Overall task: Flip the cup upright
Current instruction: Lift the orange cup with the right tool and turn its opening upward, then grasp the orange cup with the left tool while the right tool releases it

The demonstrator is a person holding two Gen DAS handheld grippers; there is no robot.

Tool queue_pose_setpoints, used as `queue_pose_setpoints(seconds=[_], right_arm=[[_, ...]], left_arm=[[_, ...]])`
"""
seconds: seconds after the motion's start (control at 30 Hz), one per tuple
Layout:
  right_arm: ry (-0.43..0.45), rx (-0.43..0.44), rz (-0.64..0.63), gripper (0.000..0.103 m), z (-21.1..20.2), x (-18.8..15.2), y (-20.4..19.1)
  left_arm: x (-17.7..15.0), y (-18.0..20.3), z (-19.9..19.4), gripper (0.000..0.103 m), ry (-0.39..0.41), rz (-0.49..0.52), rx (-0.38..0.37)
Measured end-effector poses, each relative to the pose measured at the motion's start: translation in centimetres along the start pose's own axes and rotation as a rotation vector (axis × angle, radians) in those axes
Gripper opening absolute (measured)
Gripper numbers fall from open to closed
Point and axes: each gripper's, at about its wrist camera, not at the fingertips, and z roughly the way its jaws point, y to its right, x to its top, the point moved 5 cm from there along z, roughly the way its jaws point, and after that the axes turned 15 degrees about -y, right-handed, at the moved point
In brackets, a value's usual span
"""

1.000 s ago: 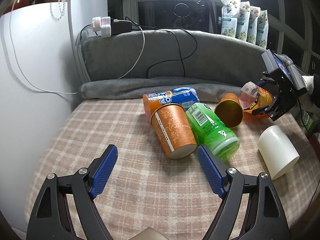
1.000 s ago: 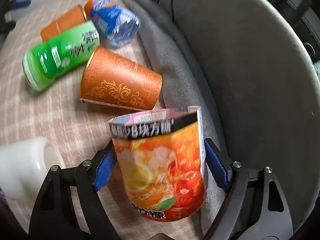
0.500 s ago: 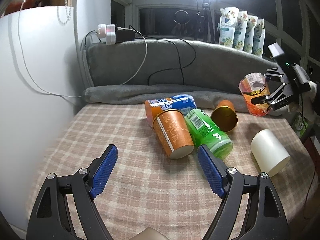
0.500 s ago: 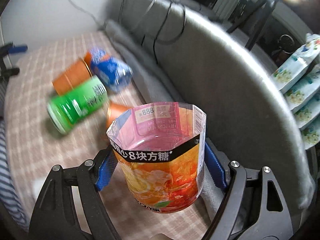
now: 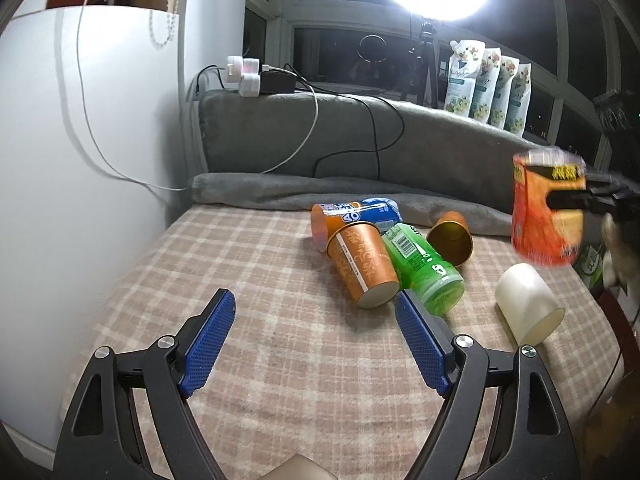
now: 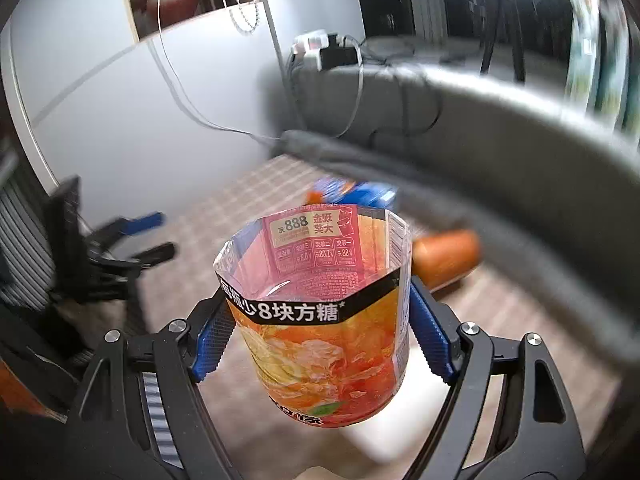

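My right gripper (image 6: 316, 328) is shut on a clear plastic cup with an orange fruit-tea label (image 6: 320, 320). The cup is upright, mouth up, held in the air. In the left wrist view the same cup (image 5: 548, 208) hangs at the right above the checked table, with the right gripper's black finger across it. My left gripper (image 5: 316, 336) is open and empty, low over the near part of the table. Its blue pads (image 5: 210, 336) stand wide apart.
On the checked cloth (image 5: 240, 264) lie an orange paper cup (image 5: 362, 264), a green cup (image 5: 424, 270), a blue-and-orange cup (image 5: 356, 212), a second orange cup (image 5: 450, 232) and a white cup (image 5: 526, 304), all on their sides. A grey cushion (image 5: 360, 148) with cables backs the table.
My right gripper has lifted the fruit-tea cup off the table and turned it from lying tilted to upright, mouth up. My left gripper has stayed open in place.
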Motion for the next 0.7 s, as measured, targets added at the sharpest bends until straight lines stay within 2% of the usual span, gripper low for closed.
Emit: queue_pose_setpoints(seconds=[0.23, 0.37, 0.43, 0.5, 0.7], right_arm=[[-0.028, 0.234, 0.153, 0.082, 3.5, -2.6, -3.5], [-0.059, 0.34, 0.266, 0.082, 6.5, -3.2, -3.7], [-0.102, 0.401, 0.344, 0.083, 8.8, -3.5, -3.4], [-0.141, 0.412, 0.39, 0.083, 10.6, -3.9, -3.2], [-0.223, 0.435, 0.45, 0.085, 14.2, -4.0, -2.9]], left_arm=[[-0.7, -0.9, -0.5, 0.082, -0.023, -0.03, -0.077], [-1.3, -1.3, -0.3, 0.082, -0.067, -0.057, -0.158], [-1.6, -1.5, 0.0, 0.082, -0.098, -0.077, -0.21], [-1.9, -1.8, 0.2, 0.082, -0.135, -0.099, -0.269], [-2.5, -2.1, 0.5, 0.082, -0.194, -0.12, -0.335]])
